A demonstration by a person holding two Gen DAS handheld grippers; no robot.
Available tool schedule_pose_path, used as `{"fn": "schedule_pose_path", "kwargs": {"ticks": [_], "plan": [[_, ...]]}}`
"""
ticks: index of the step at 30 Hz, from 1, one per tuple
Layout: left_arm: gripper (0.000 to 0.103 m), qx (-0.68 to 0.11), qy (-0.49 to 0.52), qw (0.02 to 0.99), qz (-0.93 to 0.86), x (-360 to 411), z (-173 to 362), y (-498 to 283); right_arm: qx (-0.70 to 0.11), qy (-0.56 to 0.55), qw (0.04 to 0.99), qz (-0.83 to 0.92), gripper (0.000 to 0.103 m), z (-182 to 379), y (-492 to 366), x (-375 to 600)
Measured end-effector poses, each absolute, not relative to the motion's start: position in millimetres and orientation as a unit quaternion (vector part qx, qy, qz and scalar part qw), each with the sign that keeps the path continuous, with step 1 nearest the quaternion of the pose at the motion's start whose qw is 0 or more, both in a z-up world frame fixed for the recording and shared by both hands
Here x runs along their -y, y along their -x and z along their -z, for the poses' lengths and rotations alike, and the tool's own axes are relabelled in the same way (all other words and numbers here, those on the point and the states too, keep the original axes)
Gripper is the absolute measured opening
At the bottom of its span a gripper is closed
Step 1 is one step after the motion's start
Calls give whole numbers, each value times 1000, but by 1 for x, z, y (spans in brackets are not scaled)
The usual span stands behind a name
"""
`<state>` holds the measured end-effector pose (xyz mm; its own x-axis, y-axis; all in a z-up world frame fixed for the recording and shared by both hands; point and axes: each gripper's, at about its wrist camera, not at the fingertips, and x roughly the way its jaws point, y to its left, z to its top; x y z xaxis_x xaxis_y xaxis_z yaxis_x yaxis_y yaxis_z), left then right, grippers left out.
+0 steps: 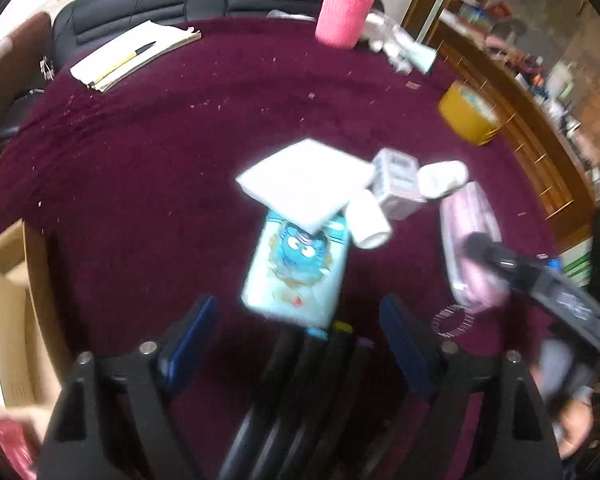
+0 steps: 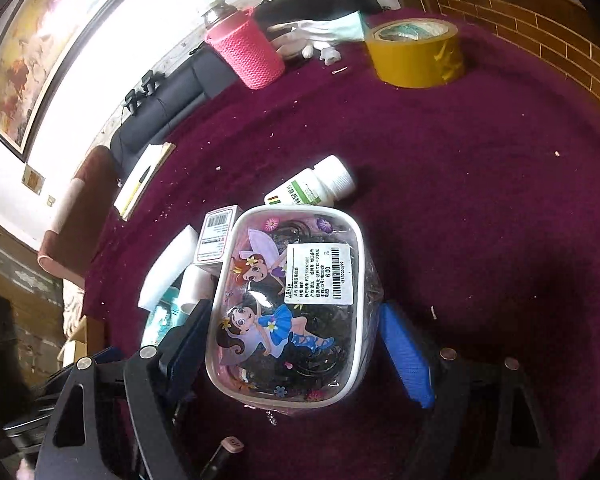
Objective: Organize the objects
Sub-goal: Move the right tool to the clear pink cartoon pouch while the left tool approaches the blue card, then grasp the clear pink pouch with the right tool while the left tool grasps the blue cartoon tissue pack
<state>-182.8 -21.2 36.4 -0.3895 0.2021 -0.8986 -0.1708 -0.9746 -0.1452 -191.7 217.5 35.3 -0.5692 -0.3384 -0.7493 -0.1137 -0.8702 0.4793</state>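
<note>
The right gripper [image 2: 290, 344] angles down over the maroon bench [image 2: 460, 208], its blue-padded fingers [image 2: 406, 356] spread either side of a clear fairy-print pouch [image 2: 288, 304] — whether they touch it cannot be told. Just beyond lie a white pill bottle [image 2: 320, 186], a small barcoded box [image 2: 216, 238] and a white pad [image 2: 168, 268]. The left gripper [image 1: 300, 336] hovers low, fingers [image 1: 192, 332] wide apart and holding nothing, aimed at a pale blue cartoon packet [image 1: 296, 272] — partly under that white pad [image 1: 306, 178].

White sticker [image 2: 321, 274] on fairy pouch [image 2: 288, 304]: price "6.00", barcode, brand reads roughly "Lehie". Other print there too small to read.
</note>
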Motion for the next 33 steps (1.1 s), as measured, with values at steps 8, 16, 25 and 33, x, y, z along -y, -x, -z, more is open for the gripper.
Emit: {"fn": "schedule_pose_path", "kwargs": {"ticks": [8, 16, 25, 33], "plan": [[82, -41, 556, 91, -825, -5, -6, 206, 249, -457, 68, 851, 87, -37, 191, -215], [44, -28, 520, 85, -849, -8, -13, 187, 250, -456, 69, 851, 87, -37, 190, -216], [43, 50, 487, 106, -865, 18, -37, 154, 248, -448, 75, 856, 87, -42, 188, -215], [43, 86, 454, 112, -880, 40, -61, 115, 232, -437, 111, 862, 87, -50, 180, -197]]}}
